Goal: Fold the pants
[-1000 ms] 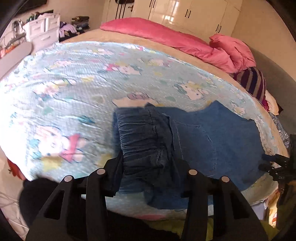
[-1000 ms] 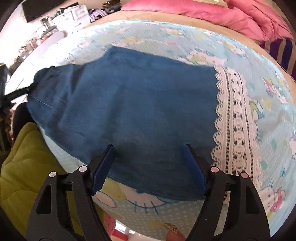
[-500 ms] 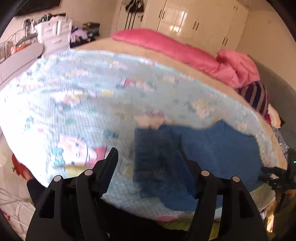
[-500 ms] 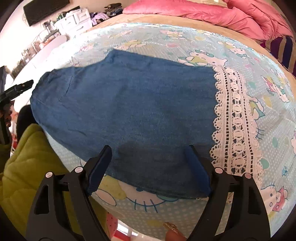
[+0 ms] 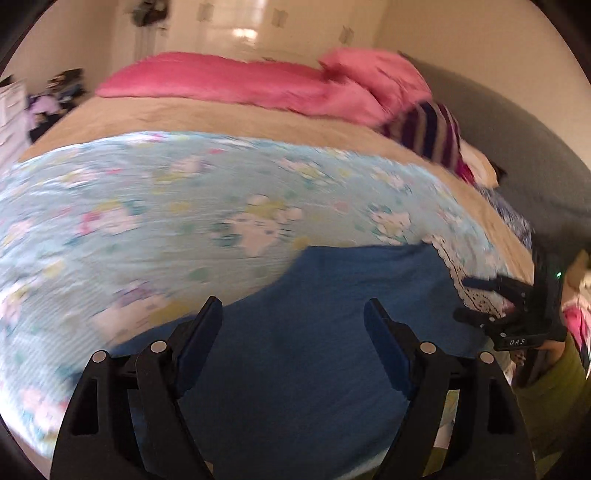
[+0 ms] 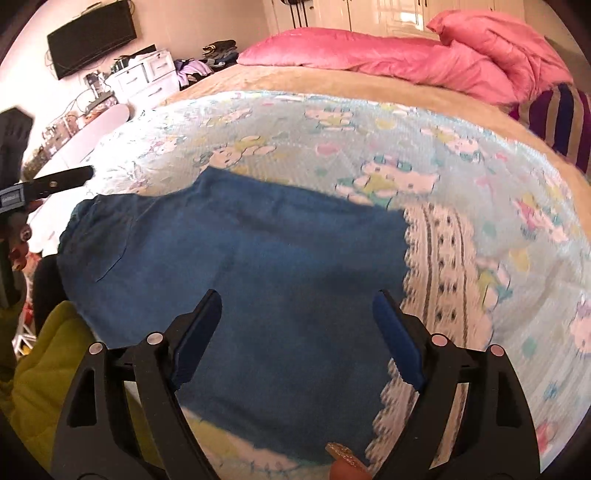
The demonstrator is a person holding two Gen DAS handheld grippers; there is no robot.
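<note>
Bedroom, bed [image 6: 280, 79] with a cartoon-print sheet [image 6: 369, 140], pink duvet [image 6: 388, 55] at the head, drawers [image 6: 147, 79] and a TV [image 6: 92, 35] off to one side. Pants [image 6: 258, 258], blue denim with a lace hem [image 6: 439, 266], lay spread flat on the sheet near the bed's front edge.

Left claw [image 5: 293, 317] had just been opening, jaws spread, nothing between them, hovering over the denim. Right claw [image 6: 297, 314] also had just been opening, spread and empty above the cloth near the lace.

Risks, as a judgement: both claws were off the cloth, so the next pinch might take only the top layer, or catch the sheet with it and drag it. The near edge sat close to the bed's edge; a pull that way could slide the pants off.

Hard to tell: left view was badly blurred, waistband not clear there. How many layers were stacked was not visible. The nearest pants edge was hidden behind the claws. Only a yellow-green sleeve [image 6: 48, 362] and a fingertip [image 6: 345, 469] of the person showed.
</note>
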